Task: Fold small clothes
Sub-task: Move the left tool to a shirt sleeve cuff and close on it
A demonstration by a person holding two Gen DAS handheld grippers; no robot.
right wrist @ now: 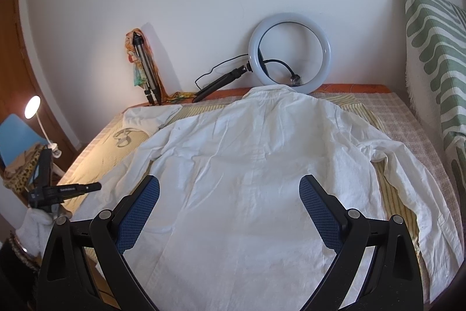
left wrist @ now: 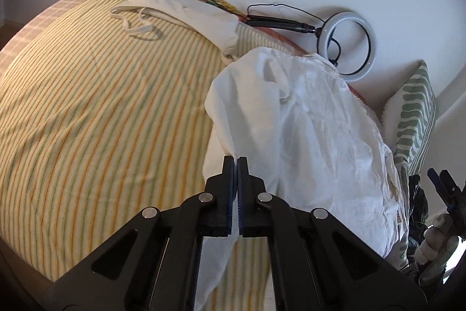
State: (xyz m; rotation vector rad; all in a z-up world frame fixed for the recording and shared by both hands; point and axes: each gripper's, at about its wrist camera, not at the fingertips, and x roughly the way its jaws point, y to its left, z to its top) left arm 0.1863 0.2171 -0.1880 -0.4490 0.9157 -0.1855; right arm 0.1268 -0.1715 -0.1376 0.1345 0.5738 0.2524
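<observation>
A white long-sleeved shirt (right wrist: 250,165) lies spread on the striped bed sheet (left wrist: 102,112), collar toward the wall. In the left wrist view, part of the white shirt (left wrist: 305,130) is gathered and raised. My left gripper (left wrist: 236,161) is shut on a fold of its fabric, which runs down between the pads. From the right wrist view, the left gripper (right wrist: 97,186) shows at the shirt's left edge. My right gripper (right wrist: 230,182) stands open above the shirt's lower back, with nothing between its blue pads (right wrist: 137,217). A second cream garment (left wrist: 186,10) with straps lies farther back.
A ring light (right wrist: 289,51) and a folded tripod (right wrist: 145,66) lean on the wall behind the bed. A green-patterned pillow (right wrist: 431,54) stands at the right. A lit lamp (right wrist: 32,107) and a blue chair (right wrist: 17,136) stand left of the bed.
</observation>
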